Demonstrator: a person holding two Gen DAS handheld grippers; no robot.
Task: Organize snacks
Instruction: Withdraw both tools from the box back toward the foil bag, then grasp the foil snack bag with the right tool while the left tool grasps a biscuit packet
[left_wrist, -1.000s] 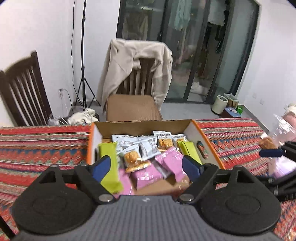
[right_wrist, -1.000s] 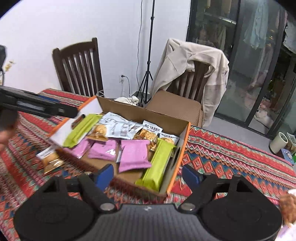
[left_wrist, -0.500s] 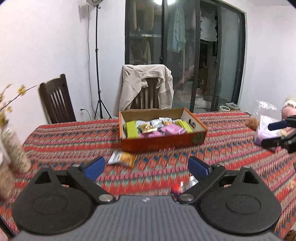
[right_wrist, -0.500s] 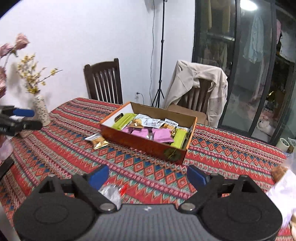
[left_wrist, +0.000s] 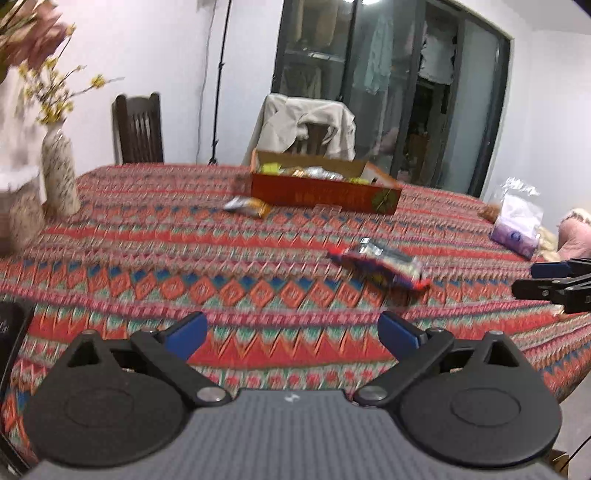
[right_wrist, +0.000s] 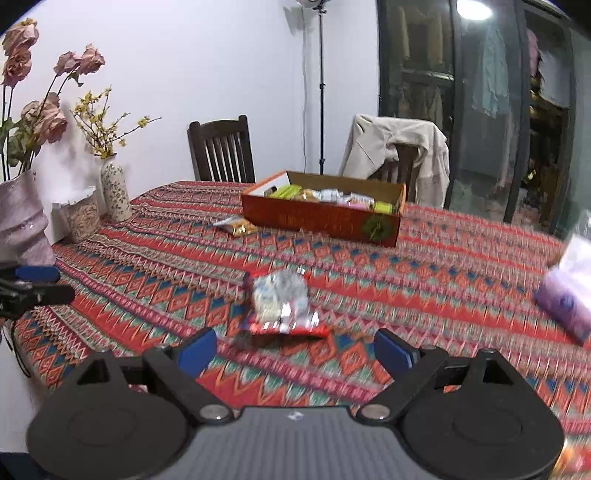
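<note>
An orange cardboard box (left_wrist: 325, 192) holding several snack packets stands at the far side of the table; it also shows in the right wrist view (right_wrist: 321, 218). A red and clear snack packet (left_wrist: 380, 264) lies on the cloth in the middle, and just ahead of my right gripper (right_wrist: 295, 349) in the right wrist view (right_wrist: 282, 306). A gold packet (left_wrist: 249, 206) lies by the box's left end (right_wrist: 236, 226). My left gripper (left_wrist: 291, 330) is open and empty near the table's front edge. My right gripper is open and empty.
The patterned red tablecloth (left_wrist: 184, 258) covers the table. Vases with flowers (right_wrist: 114, 192) and a jar (right_wrist: 79, 216) stand at the left. A purple tissue pack (left_wrist: 517, 229) lies at the right. Two chairs (right_wrist: 221, 151) stand behind the table.
Both grippers have pulled back from over the box to the table's near edge. The box is now far away, and the red packet has come into view close ahead.
</note>
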